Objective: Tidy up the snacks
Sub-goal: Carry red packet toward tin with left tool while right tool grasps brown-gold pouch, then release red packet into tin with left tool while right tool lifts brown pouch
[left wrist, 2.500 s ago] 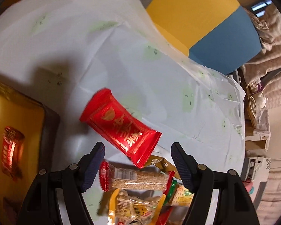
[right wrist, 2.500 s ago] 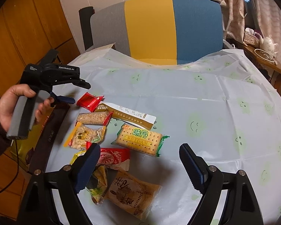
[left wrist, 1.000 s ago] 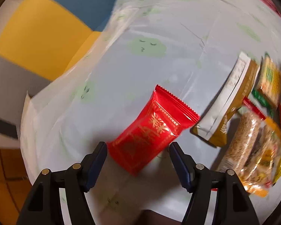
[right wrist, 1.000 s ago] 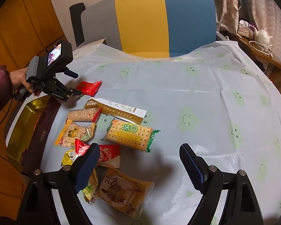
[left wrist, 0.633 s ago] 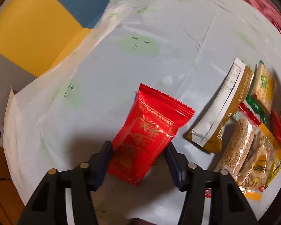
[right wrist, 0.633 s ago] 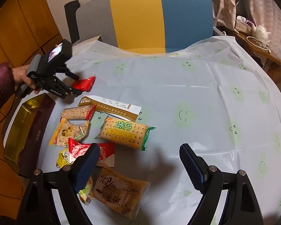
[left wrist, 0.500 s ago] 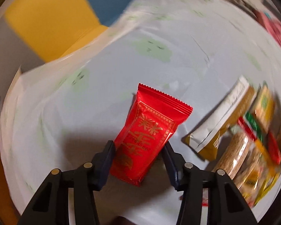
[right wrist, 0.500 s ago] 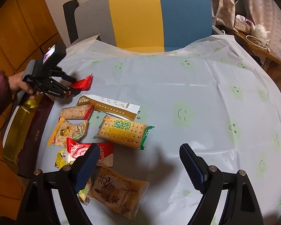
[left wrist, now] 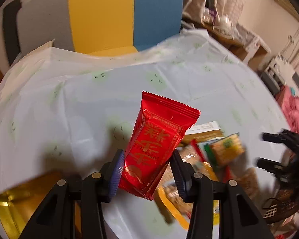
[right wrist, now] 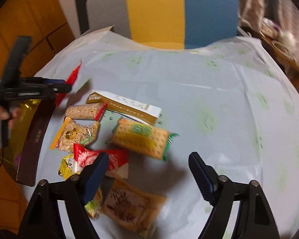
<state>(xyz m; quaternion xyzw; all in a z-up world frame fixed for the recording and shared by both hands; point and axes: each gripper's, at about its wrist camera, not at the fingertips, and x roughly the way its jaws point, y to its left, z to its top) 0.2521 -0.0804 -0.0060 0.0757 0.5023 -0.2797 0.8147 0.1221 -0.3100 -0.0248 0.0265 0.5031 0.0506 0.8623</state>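
My ribbed blue pads (left wrist: pixel 115 172) pinch a glossy red foil packet (left wrist: pixel 155 145); the tabletop (left wrist: pixel 69 107) wears smooth, faintly shiny plastic sheeting.

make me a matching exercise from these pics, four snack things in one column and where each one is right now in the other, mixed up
Things:
1. shiny red foil snack packet with gold print
2. rectangular cracker pack with green ends
3. long white and gold box
4. clear bag of pale nuts with an orange edge

Places:
A. on the tablecloth, between the cracker pack and the dark tray
B. in the left claw, off the table
C. on the tablecloth, just beyond the cracker pack
D. on the tablecloth, ahead of the right claw

Pairs: 1-B, 2-D, 3-C, 4-A
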